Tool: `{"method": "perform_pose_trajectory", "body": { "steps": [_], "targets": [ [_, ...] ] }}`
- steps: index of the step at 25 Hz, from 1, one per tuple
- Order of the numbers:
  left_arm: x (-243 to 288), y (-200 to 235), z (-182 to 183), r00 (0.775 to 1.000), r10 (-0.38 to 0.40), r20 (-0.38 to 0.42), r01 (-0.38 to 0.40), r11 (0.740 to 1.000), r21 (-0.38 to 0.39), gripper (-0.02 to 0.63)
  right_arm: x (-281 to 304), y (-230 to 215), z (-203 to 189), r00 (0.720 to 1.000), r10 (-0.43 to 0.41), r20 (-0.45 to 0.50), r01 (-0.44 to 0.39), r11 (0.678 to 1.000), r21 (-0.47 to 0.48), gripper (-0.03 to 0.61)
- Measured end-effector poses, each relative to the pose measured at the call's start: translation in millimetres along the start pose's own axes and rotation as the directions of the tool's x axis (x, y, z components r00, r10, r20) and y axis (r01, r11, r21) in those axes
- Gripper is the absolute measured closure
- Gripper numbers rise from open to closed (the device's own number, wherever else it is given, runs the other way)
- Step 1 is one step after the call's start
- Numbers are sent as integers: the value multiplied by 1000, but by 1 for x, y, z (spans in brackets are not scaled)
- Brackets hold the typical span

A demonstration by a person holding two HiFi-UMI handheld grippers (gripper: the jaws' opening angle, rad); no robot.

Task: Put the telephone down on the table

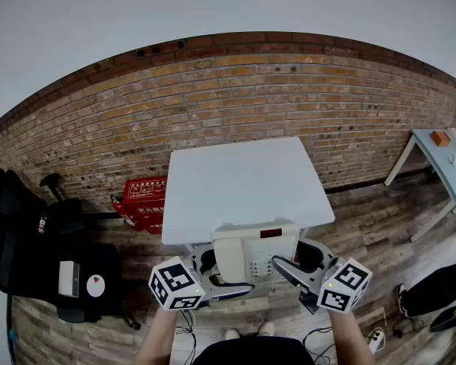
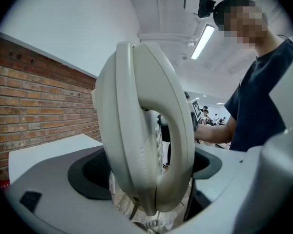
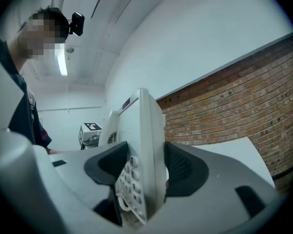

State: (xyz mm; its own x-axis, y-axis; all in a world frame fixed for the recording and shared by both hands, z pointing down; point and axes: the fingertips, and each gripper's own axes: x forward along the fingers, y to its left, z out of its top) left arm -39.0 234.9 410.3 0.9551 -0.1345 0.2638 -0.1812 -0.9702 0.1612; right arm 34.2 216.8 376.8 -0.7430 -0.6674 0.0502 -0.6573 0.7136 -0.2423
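A cream desk telephone point(image 1: 252, 255) with a handset and keypad hangs in the air just in front of the near edge of the white table point(image 1: 243, 177). My left gripper point(image 1: 216, 274) is shut on its left side. In the left gripper view the handset point(image 2: 146, 126) stands on edge between the two dark pads of the left gripper point(image 2: 146, 172). My right gripper point(image 1: 300, 265) is shut on the telephone's right side. In the right gripper view the right gripper point(image 3: 141, 167) has a pad on each face of the telephone point(image 3: 144, 145), the keypad facing left.
A brick wall point(image 1: 235, 97) runs behind the table. A red crate point(image 1: 143, 202) sits on the wooden floor left of it, with black bags point(image 1: 45, 242) further left. A second light table point(image 1: 441, 158) stands at the right. Cables and a power strip point(image 1: 376, 341) lie near my feet.
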Motion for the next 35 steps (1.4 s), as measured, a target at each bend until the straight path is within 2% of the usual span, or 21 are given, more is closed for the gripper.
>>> {"method": "perform_pose_trajectory", "body": {
  "steps": [19, 35],
  "targets": [
    [18, 2, 0, 1000, 7, -5, -7, 1000, -22, 147, -9, -16, -1, 1000, 5, 2, -5, 1000, 14, 347],
    [54, 1, -1, 995, 97, 3, -97, 994, -51, 147, -25, -48, -5, 996, 93, -14, -93, 996, 11, 347]
  ]
}}
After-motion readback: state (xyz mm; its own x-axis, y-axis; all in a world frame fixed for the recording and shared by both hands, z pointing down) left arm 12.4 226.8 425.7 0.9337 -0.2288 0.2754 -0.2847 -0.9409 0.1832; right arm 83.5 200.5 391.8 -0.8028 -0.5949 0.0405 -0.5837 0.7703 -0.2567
